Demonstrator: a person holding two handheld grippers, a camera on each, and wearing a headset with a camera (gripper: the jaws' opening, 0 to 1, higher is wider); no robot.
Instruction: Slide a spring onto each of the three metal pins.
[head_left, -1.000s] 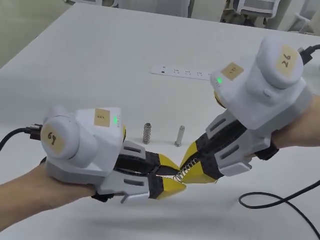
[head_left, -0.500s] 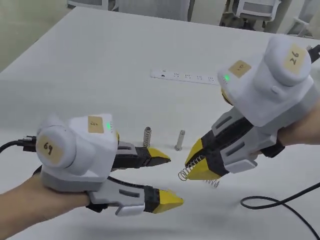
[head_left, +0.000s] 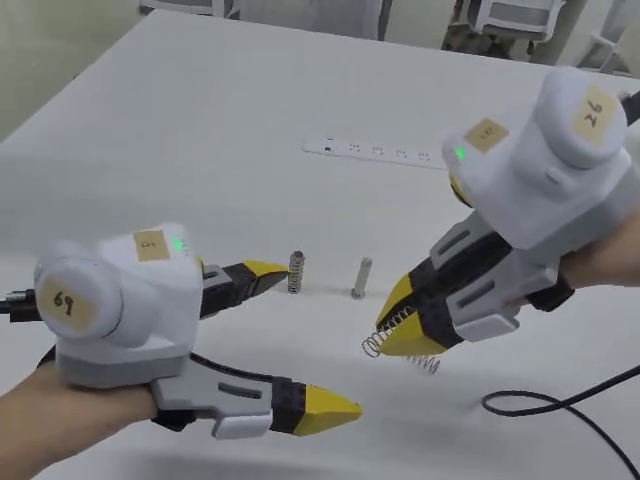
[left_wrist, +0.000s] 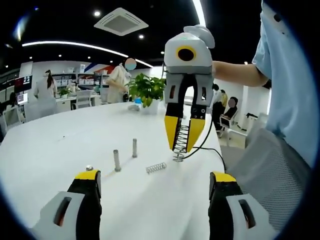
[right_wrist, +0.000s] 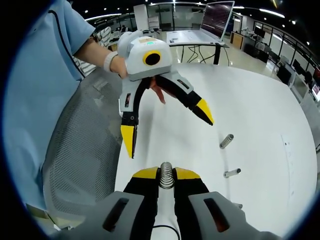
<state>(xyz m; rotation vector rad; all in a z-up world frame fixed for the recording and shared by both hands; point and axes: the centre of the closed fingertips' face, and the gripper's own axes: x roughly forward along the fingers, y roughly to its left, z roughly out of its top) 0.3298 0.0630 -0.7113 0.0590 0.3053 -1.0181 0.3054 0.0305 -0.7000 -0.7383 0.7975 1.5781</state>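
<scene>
At a white desk, two hand-held claws over a row of small metal parts. Grips a spring in the right claw, yellow tips closed on the coils, lifted clear of the desk and slanting down to the left. In the right gripper view, the same spring end-on, a ring of wire between tips almost touching. Spreads the left claw wide, with nothing between its yellow tips.

Flat on the desk just below the held spring: a second, loose spring. Farther back, upright: a pin already wearing a spring, just beside the upper tip of the left claw, and near it a bare pin. In the left gripper view, a third pin standing beyond the bare one. In that same view, no more than the top of the sprung pin above the tip of one jaw.

Reads "69" on a tan sticker at the back of the left claw's housing, "26" on its counterpart on the right. Smaller stickers on top of both housings too blurred to read. Along the far part of the desk, a white power strip, markings too small to make out. At lower right, a black cable, cut off by the picture's edge.
</scene>
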